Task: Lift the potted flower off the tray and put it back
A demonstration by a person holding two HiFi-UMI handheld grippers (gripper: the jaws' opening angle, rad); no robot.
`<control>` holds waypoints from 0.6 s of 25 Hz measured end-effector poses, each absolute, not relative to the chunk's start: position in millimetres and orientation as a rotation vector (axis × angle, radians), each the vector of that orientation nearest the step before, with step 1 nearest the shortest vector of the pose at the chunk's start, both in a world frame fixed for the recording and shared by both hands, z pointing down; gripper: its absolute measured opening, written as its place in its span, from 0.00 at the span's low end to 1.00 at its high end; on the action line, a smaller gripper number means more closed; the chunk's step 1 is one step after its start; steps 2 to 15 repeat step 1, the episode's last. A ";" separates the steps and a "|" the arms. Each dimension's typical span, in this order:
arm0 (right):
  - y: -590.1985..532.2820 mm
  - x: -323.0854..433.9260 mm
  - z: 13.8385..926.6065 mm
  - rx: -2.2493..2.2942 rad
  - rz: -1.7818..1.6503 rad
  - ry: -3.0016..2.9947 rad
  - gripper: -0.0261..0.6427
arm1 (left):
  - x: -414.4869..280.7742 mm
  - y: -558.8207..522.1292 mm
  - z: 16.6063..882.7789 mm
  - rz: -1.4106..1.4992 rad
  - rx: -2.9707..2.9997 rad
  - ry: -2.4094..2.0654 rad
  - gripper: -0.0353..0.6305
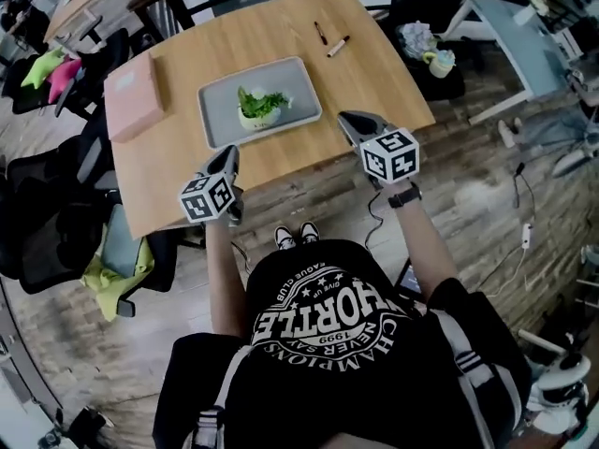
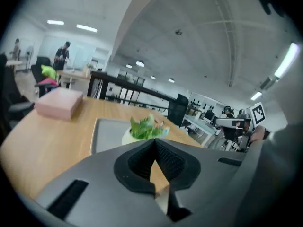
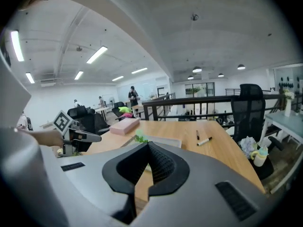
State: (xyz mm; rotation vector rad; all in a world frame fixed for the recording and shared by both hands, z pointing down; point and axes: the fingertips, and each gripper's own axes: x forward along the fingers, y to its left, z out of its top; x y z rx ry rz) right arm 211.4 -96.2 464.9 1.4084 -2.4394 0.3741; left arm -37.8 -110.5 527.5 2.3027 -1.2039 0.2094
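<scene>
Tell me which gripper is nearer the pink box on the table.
Left. The left gripper hovers by the table's near edge, at the tray's end nearest the pink box; the right gripper is past the tray's opposite end.

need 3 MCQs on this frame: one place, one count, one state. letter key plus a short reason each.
1. Where does the potted flower stand?
A. on a stack of books
B. on the grey tray
C. on a shelf

2. How many markers lie on the wooden table?
A. one
B. two
C. four

3. How do the left tool and the right tool stand?
A. both shut, holding nothing
B. left shut on the potted flower
C. both wide open

Key:
1 B: it sits near the middle of the tray.
2 B: two lie close together near the table's far right edge.
3 A: each tool's own view shows its jaws together, with only the table beyond them.
</scene>
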 end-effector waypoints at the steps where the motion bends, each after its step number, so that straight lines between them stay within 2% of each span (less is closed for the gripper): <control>1: -99.9 218.7 475.2 1.370 0.381 -2.428 0.07 | -43.4 -111.7 551.2 0.215 2.235 -1.179 0.08; 15: -99.9 218.7 475.2 1.370 0.381 -2.428 0.07 | -43.4 -111.7 551.2 0.215 2.235 -1.179 0.08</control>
